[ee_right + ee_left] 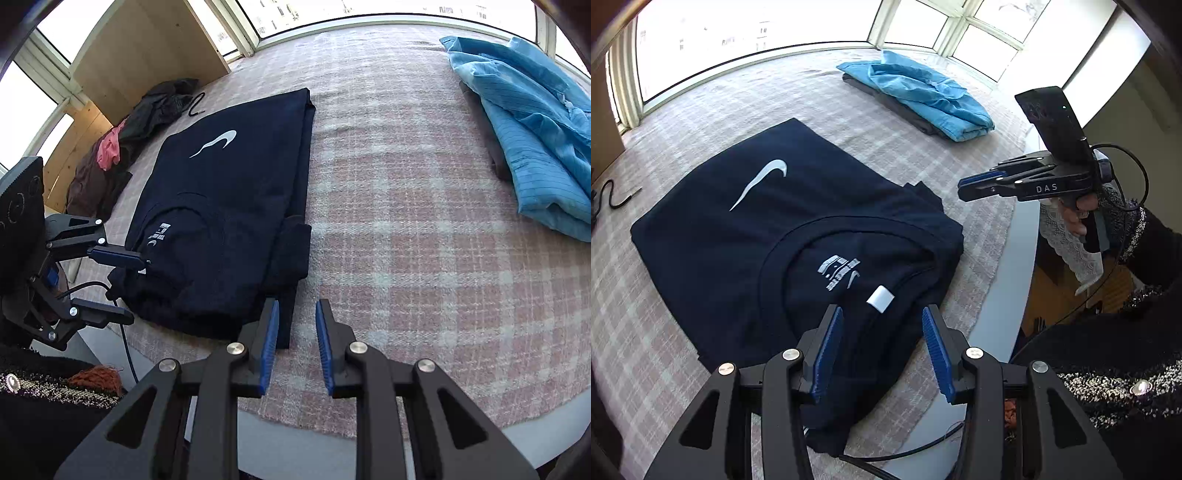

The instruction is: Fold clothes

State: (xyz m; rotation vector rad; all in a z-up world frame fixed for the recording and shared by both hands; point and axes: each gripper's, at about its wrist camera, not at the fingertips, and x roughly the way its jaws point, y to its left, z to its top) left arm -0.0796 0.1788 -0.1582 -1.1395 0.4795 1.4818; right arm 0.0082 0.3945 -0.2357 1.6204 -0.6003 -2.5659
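The navy T-shirt [768, 236] is seen folded lengthwise just ahead of the left gripper [882, 314], jaws apart and empty; the right gripper [295, 306], narrowly parted, holds nothing. A crosswise fold seemingly remains.

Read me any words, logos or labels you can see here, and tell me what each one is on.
"DAS": white letters on the body of the right tongs.
White swoosh logo, no words: on the navy shirt.
Small white print inside the shirt's collar: too blurred to read.
White tag at the collar: blank as far as visible.
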